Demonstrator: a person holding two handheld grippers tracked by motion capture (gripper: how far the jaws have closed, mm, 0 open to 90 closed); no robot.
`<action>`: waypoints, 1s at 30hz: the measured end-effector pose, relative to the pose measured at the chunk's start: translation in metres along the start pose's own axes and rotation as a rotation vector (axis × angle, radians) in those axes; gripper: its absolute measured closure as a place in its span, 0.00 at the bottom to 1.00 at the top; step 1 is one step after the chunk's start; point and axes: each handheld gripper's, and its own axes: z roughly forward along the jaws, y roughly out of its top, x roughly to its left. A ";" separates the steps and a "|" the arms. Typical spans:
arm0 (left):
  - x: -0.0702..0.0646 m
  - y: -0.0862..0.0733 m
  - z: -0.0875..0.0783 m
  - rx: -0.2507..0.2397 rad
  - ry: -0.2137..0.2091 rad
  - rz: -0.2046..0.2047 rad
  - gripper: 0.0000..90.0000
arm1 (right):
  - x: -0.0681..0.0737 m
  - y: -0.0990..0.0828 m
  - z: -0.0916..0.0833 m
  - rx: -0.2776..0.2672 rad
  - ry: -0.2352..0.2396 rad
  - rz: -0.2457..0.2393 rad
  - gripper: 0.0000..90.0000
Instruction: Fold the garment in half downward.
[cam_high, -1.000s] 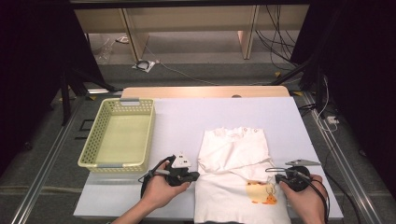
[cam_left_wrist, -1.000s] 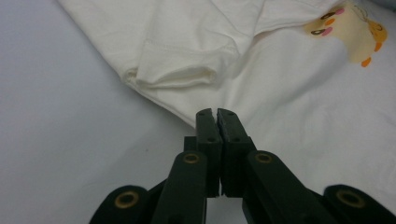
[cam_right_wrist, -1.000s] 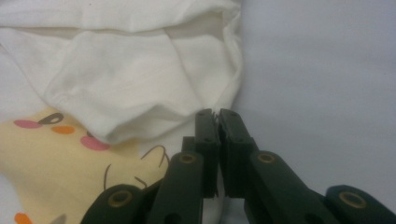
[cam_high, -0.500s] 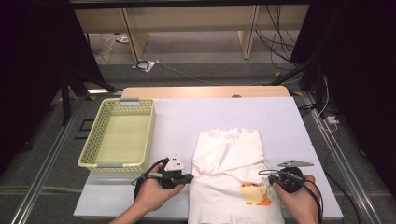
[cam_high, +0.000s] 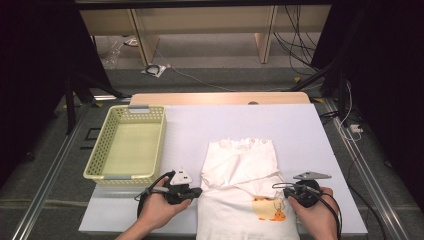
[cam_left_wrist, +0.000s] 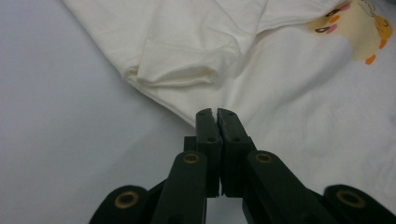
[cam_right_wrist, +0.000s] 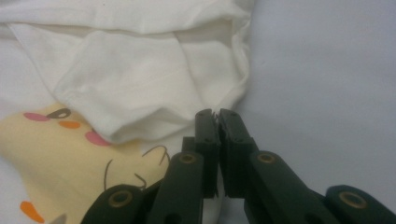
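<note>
Room: dark surround, with a grey floor, loose cables and pale furniture legs beyond the far edge of the desk.
Surface: white desk (cam_high: 300, 130) with a wooden strip along its far edge and metal rails down both sides.
Shirt: a white T-shirt (cam_high: 242, 165) lies folded on the desk, right of centre and reaching the near edge; its sleeves are folded in over the body.
Print: a yellow cartoon animal with orange and pink marks (cam_high: 267, 209) on the shirt's near part. No brand, label or readable writing can be made out on it.
Basket: a pale yellow-green lattice basket (cam_high: 114, 145) stands near the left edge of the desk, well apart from the shirt.
Left gripper: the left gripper (cam_high: 197, 191) lies at the shirt's left side edge, near the front of the desk. In the left gripper view its jaws are clenched together (cam_left_wrist: 216, 115), their tips right at the cloth edge; whether any cloth is pinched between them cannot be told.
Right gripper: the right gripper (cam_high: 289, 192) sits at the shirt's right side edge. In the right gripper view the jaws are clenched (cam_right_wrist: 215, 116) against the folded sleeve's hem; a pinch of cloth cannot be confirmed.
Change: compared with a second ago, the shirt and both hands lie slightly nearer the front edge; the basket is unmoved.
</note>
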 end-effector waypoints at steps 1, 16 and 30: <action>0.000 -0.001 -0.001 -0.001 0.001 -0.004 0.98 | 0.001 0.000 0.000 -0.001 0.002 0.000 0.97; 0.006 -0.012 -0.015 0.001 0.020 -0.012 0.98 | 0.017 0.005 0.004 -0.006 0.023 -0.049 0.97; 0.009 -0.019 -0.024 0.005 0.032 -0.015 0.98 | 0.028 0.007 0.003 -0.011 0.040 -0.072 0.97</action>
